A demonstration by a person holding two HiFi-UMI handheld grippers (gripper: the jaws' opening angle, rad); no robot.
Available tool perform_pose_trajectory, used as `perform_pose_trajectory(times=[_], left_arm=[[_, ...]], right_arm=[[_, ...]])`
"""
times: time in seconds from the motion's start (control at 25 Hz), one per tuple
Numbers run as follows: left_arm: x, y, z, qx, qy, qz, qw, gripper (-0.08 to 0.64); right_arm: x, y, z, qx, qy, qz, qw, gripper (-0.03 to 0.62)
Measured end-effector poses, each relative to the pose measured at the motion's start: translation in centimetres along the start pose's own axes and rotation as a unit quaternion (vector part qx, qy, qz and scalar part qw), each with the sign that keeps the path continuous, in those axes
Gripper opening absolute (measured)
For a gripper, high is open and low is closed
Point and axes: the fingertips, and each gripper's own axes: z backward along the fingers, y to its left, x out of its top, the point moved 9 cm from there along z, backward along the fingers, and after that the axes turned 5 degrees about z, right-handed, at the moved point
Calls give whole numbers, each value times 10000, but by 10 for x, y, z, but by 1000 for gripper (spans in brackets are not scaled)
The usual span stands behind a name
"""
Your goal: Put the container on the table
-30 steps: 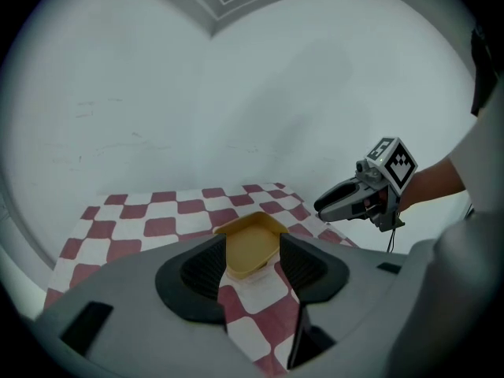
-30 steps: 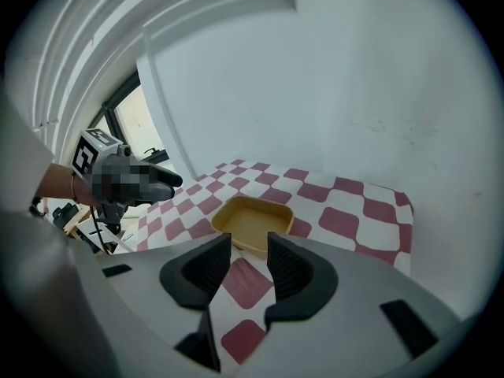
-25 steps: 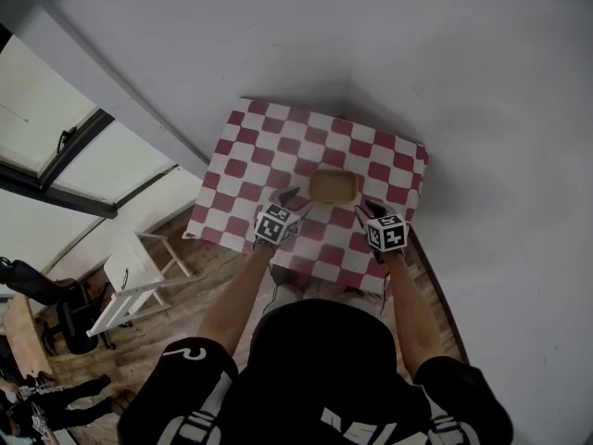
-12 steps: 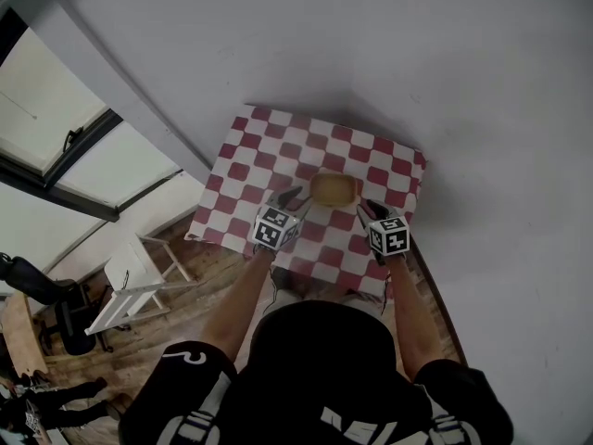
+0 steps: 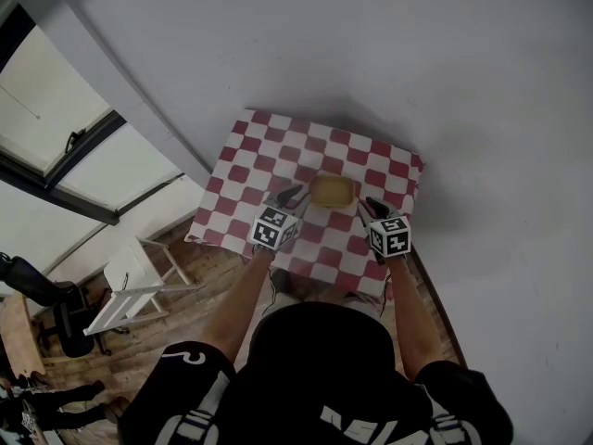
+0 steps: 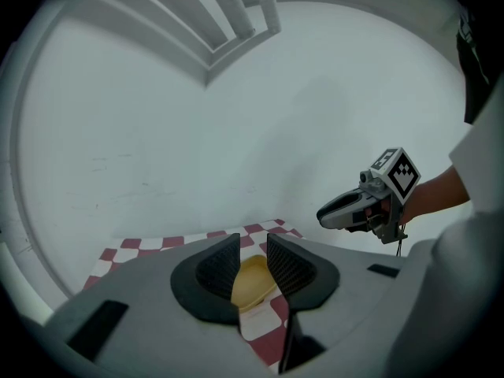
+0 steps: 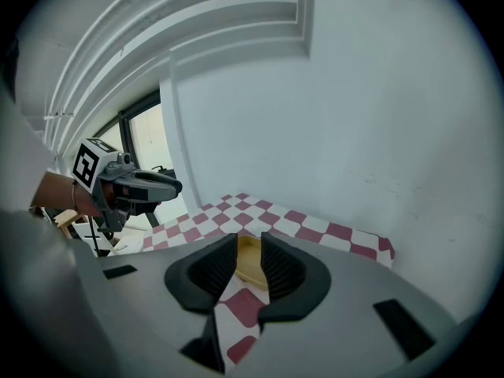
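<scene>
- The container (image 5: 333, 190), a shallow yellow one, is seen resting on the red-and-white checked table (image 5: 269, 146), towards its far middle, close to the wall (image 5: 389, 54).
- The left gripper (image 5: 289, 196) is held just left of the container, clear of it; the right gripper (image 5: 375, 207) is held just to its right, also clear.
- In the left gripper view, the jaws are shown partly apart, having just been closing. Nothing is gripped; only the container (image 6: 253, 280), down on the table, is glimpsed through the gap.
- In the right gripper view, the same is found: jaws narrowed but not together, just been closing, nothing clamped, with the container (image 7: 249, 262) seen beyond them on the cloth.
- Each gripper is caught in the other's view, raised above the table.
</scene>
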Motion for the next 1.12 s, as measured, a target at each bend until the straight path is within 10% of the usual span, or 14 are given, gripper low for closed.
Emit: perform_pose_trajectory(times=[1.12], left_arm=[[9, 3, 10, 200, -354, -5, 9992, 32]], right_arm=[[21, 4, 4, -70, -258, 95, 9996, 14]])
